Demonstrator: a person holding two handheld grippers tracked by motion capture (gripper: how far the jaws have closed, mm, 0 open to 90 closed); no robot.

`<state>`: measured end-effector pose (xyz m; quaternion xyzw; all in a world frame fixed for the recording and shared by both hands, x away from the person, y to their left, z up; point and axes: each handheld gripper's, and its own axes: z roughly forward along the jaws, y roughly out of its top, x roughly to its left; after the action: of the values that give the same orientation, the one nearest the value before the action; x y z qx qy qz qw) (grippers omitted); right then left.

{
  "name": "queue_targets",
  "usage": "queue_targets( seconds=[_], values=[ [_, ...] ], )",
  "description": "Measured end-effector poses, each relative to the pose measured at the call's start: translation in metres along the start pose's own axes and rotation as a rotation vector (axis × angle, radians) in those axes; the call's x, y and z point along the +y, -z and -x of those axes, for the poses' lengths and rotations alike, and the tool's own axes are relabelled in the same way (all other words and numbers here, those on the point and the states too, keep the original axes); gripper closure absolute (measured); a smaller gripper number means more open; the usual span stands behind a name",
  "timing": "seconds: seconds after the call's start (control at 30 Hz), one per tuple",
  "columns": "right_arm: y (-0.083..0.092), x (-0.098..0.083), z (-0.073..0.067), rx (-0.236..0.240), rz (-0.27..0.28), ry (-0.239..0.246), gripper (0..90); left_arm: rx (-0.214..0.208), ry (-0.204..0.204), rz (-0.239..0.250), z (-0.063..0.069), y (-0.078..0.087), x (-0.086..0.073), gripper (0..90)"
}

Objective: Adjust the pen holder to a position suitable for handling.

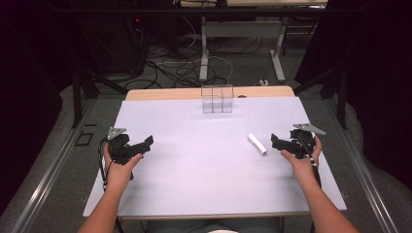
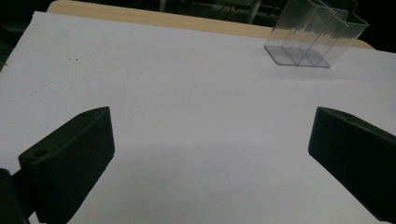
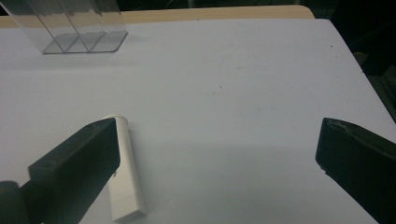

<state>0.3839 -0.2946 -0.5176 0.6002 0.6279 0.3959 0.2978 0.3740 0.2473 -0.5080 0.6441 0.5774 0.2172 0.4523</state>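
A small white tube (image 1: 257,143) lies flat on the white table (image 1: 204,160), right of centre. In the right gripper view the tube (image 3: 126,172) rests on the table just beyond the left jaw, untouched. My right gripper (image 1: 276,142) is held at the table's right side, just right of the tube, jaws wide open with nothing between them. My left gripper (image 1: 147,143) is held at the left side, also open and holding nothing. A clear plastic holder with several slots (image 1: 217,98) stands at the table's far edge; it is also seen from the left gripper (image 2: 315,35) and from the right (image 3: 70,25).
The white table top ends in a wooden strip (image 1: 165,93) at the far side. Beyond it are desk legs (image 1: 204,48) and cables (image 1: 180,68) on the floor. Dark curtains (image 1: 29,73) close both sides. A metal rail (image 1: 48,179) runs along the floor at left.
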Motion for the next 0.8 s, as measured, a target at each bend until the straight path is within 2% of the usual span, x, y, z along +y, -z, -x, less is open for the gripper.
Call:
queue_targets(
  seconds=[0.27,0.33,0.47,0.7,0.8],
  values=[
    [-0.003,-0.003,0.002,-0.01,-0.014,0.009,0.0,0.0,0.005,-0.002,0.0,0.0,0.0,0.3],
    [-0.005,-0.003,0.0,0.006,-0.026,0.009,0.0,0.0,0.009,-0.005,0.0,0.0,0.0,0.3],
    [-0.008,-0.003,-0.007,0.02,-0.042,0.047,0.0,0.002,0.014,0.003,0.0,0.001,0.0,0.3],
    [-0.008,0.007,-0.019,0.055,-0.048,0.07,0.0,-0.002,0.006,0.004,0.001,0.003,0.0,0.3],
    [-0.008,0.011,-0.022,0.065,-0.051,0.065,0.0,-0.003,0.01,0.0,0.001,0.002,0.0,0.3]
  ],
)
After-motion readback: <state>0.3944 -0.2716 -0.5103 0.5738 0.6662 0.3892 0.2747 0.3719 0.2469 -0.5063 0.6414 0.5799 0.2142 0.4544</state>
